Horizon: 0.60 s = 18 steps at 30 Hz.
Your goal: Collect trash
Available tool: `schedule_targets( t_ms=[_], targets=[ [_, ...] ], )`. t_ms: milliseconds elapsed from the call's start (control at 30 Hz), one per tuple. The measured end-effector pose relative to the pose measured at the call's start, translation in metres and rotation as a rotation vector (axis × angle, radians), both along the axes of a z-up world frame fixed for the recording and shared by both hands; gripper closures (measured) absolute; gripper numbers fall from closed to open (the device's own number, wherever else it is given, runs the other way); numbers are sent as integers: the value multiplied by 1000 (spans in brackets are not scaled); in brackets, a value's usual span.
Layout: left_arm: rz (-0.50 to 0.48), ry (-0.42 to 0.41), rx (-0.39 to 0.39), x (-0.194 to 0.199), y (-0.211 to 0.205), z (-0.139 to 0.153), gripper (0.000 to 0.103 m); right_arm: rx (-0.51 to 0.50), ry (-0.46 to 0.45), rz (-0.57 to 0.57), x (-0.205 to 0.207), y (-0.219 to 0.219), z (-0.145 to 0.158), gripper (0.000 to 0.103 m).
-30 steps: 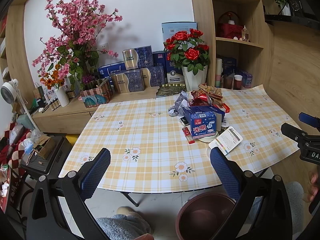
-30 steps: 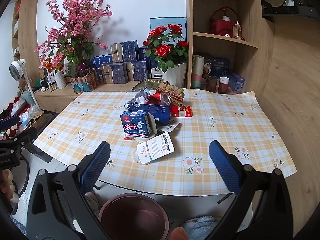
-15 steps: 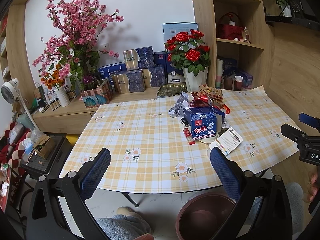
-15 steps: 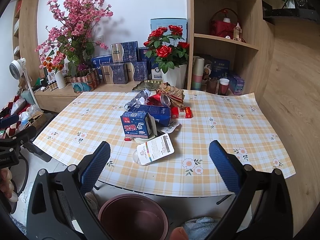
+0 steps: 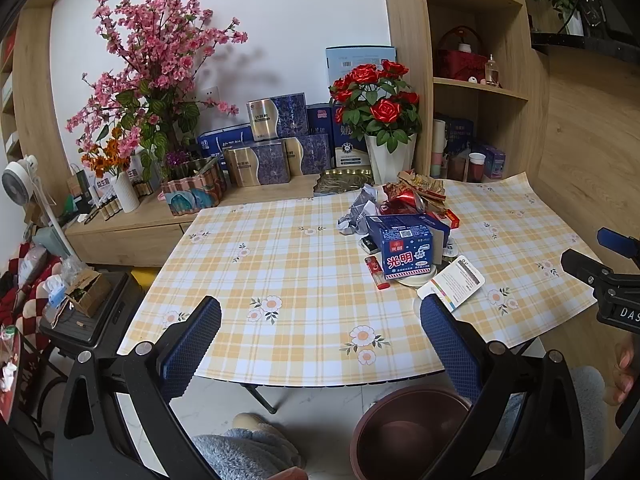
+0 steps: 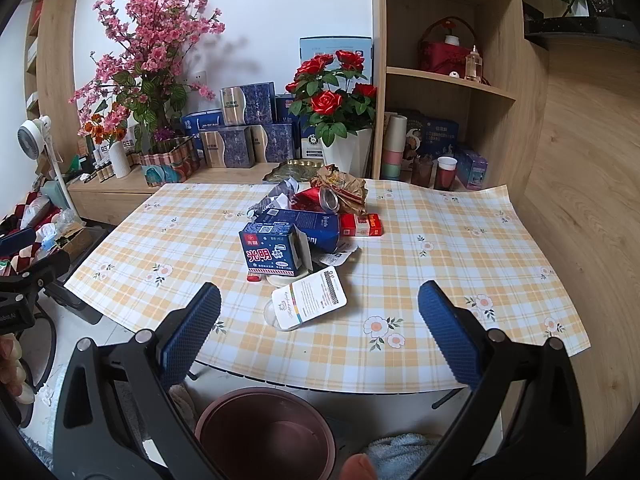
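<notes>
A heap of trash lies on the checked table [image 6: 440, 264]: a blue milk carton [image 6: 274, 254] [image 5: 406, 254], a white card package [image 6: 308, 302] [image 5: 452, 282], a crushed red can [image 6: 318, 200], a red packet [image 6: 360, 225], a red lighter [image 5: 376, 272], crumpled paper [image 5: 358, 210] and a brown wrapper [image 6: 340, 184]. A dark red bin [image 6: 266, 434] [image 5: 408, 432] stands on the floor below the table's near edge. My left gripper [image 5: 320, 328] and right gripper [image 6: 320, 316] are both open and empty, held short of the near edge.
A white vase of red roses [image 6: 340, 120] stands behind the heap. Blue gift boxes [image 6: 240, 128] and a pink blossom plant [image 6: 152, 52] sit on the back sideboard. Wooden shelves [image 6: 452, 80] rise at the right. A fan [image 5: 18, 176] and clutter are at the left.
Both grippers have edged slightly forward toward the table; jaws stay open. Nothing on the table has moved.
</notes>
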<state>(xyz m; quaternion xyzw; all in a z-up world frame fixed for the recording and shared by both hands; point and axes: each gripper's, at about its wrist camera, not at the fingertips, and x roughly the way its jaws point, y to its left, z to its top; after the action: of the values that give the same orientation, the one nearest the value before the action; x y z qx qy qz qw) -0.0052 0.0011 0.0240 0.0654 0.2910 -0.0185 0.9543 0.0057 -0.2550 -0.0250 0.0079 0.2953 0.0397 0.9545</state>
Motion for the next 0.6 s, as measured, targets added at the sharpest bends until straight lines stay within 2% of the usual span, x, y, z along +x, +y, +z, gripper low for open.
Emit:
schedule_targets(
  t_ms=[167,600],
  targets=[
    [3,3,-2,0,1,5,5,-1,0,-1,2,-3,6,6],
    [4,6,-5,2,4,-8,5,-1,5,-2,3,-4,15,6]
  ],
)
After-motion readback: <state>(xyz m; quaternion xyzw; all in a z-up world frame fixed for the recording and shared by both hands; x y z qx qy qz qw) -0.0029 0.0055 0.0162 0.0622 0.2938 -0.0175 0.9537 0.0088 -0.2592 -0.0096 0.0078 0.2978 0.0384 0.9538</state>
